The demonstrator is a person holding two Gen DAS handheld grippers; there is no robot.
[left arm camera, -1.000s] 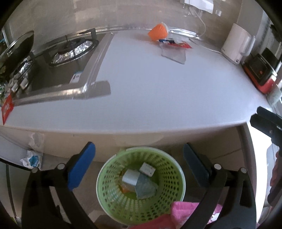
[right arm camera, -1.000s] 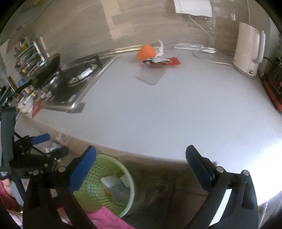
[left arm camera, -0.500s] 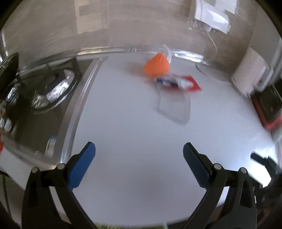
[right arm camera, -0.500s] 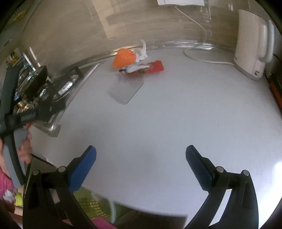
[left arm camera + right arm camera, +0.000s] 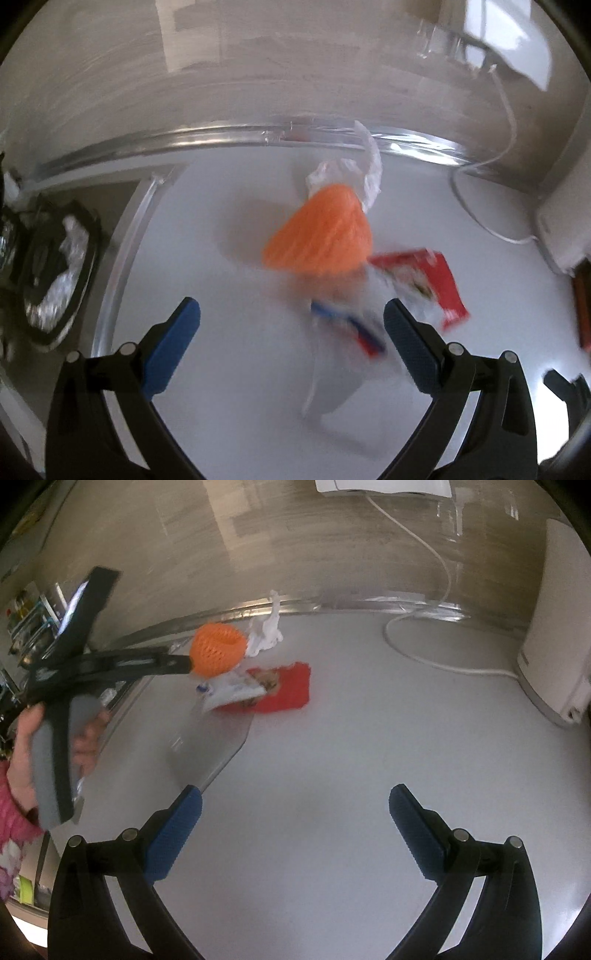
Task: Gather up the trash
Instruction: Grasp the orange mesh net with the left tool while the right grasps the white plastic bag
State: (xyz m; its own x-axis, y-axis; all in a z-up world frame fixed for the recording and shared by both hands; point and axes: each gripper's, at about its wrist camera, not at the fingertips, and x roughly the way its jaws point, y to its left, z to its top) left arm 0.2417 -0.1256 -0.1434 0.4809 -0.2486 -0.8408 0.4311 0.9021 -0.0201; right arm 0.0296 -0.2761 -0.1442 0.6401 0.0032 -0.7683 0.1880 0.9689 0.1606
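A pile of trash lies on the white counter near the back wall: an orange foam net (image 5: 321,238), crumpled white tissue (image 5: 351,173), a red wrapper (image 5: 439,280), a white-blue wrapper (image 5: 347,325) and a clear plastic sheet (image 5: 332,387). My left gripper (image 5: 291,328) is open, just in front of the orange net (image 5: 218,650). In the right wrist view the left gripper's fingers (image 5: 162,662) reach the net from the left. My right gripper (image 5: 295,819) is open and empty over bare counter, short of the clear sheet (image 5: 210,746) and red wrapper (image 5: 288,692).
A gas hob (image 5: 55,266) sits at the left of the counter. A white kettle (image 5: 554,635) and its cable (image 5: 424,653) stand at the right. A steel strip (image 5: 258,134) runs along the back wall.
Both grippers have moved forward over the counter toward the trash pile. The green basket has left both views. The left gripper now reaches the orange net.
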